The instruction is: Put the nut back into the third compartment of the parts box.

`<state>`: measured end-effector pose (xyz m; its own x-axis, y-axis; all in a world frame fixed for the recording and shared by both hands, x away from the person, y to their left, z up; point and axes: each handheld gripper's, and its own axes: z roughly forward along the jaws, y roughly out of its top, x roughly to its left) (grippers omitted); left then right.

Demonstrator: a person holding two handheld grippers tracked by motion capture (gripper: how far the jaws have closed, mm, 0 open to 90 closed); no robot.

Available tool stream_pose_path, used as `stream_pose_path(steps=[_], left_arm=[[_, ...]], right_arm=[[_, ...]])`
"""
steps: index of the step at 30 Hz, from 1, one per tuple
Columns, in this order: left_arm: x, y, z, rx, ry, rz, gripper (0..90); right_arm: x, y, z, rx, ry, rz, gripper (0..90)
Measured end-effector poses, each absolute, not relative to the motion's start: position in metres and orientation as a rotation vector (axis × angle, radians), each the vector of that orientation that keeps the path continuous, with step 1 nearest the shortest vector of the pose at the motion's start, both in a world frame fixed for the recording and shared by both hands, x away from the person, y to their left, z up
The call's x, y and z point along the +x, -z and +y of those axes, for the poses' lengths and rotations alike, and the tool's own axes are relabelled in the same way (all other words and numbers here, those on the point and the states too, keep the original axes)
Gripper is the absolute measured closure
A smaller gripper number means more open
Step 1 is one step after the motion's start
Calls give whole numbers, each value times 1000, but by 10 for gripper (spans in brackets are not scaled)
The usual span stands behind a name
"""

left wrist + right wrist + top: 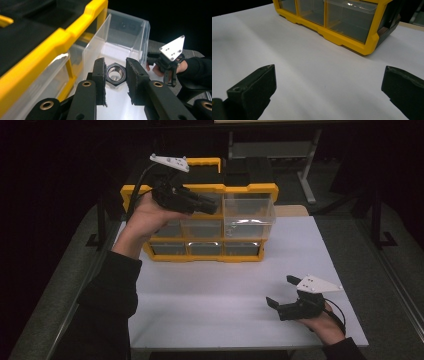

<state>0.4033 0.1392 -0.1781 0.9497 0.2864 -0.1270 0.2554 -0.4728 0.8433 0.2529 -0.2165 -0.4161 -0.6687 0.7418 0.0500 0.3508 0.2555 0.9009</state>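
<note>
A yellow organizer (210, 256) with clear drawers stands at the back of the white table. Its top right drawer (249, 212) is pulled out. My left gripper (214, 205) is held up in front of the top row, just left of that drawer. In the left gripper view, my left gripper (115, 65) is shut on a large steel hex nut (115, 74), with the open clear drawer (125, 37) right behind it. My right gripper (281, 291) rests low near the table's front right. Its jaws stand wide apart with nothing between them (328, 72).
The white tabletop (215, 295) stretches between the organizer and the front edge. In the right gripper view the organizer's yellow frame (344, 41) lies ahead across bare table. A black handle section tops the organizer (200, 167). Dark floor and a metal stand surround the table.
</note>
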Motion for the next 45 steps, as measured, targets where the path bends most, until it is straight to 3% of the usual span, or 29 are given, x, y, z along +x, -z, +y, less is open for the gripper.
stream_pose_path(steps=[16,38,45], left_arm=[[408,162,108,2107,-40,339,705],[418,180,73,2172,-46,332,701],[418,180,74,2148,-58,333,649]], right_arm=[[253,416,-217,997,-1386,2150,0],[252,414,-219,997,-1397,2139,0],[251,414,-219,998,-1398,2138,0]])
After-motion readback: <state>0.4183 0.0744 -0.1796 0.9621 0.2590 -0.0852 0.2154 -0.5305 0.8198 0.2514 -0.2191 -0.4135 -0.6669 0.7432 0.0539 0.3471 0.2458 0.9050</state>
